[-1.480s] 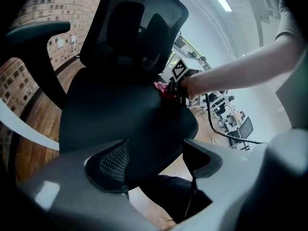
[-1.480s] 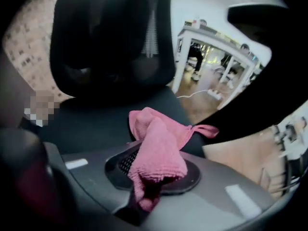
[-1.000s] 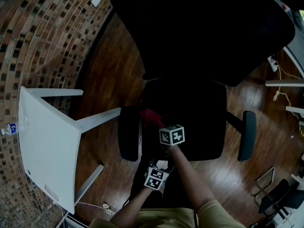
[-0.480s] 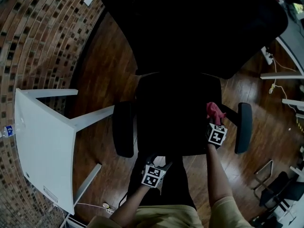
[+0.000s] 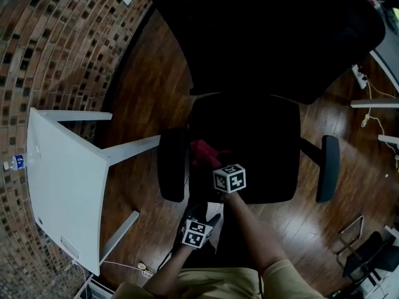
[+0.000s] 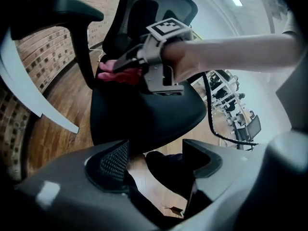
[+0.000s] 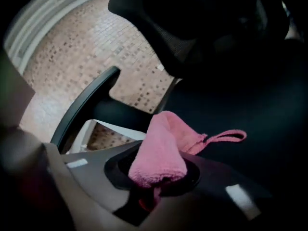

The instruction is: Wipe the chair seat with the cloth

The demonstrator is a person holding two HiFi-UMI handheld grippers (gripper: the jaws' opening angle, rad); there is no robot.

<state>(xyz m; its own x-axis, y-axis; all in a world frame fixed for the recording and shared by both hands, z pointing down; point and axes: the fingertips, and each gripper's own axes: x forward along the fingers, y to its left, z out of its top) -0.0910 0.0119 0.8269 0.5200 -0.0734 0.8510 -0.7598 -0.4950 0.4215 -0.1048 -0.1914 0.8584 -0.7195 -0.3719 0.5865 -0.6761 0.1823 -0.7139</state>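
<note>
"Clamping what, exactly, that right gripper?"

"A pink cloth. The jaws are closed on a rolled bunch of it, and the rest spills forward with a thin hanging loop stretched out to one side."

"And where does the cloth sit on the chair?"

"At the left side of the black chair seat, towards the front, just beside the left armrest. In the left gripper view it lies down against the seat's top surface, under the right gripper."

"What about the left gripper?"

"It hangs lower, in front of the seat's front edge and nearer the person. Its two jaws stand apart with nothing between them; through the gap you see the underside of the seat and a patch of wooden floor."

"Is it touching the chair?"

"Not that I can see. It is close to the front edge but apart from it."

"And the surroundings?"

"The tall dark backrest rises beyond the seat, and the right armrest stands off to the other side. A white table is left of the chair, well apart from the cloth, with a water bottle at its far edge against the brick wall."
</note>
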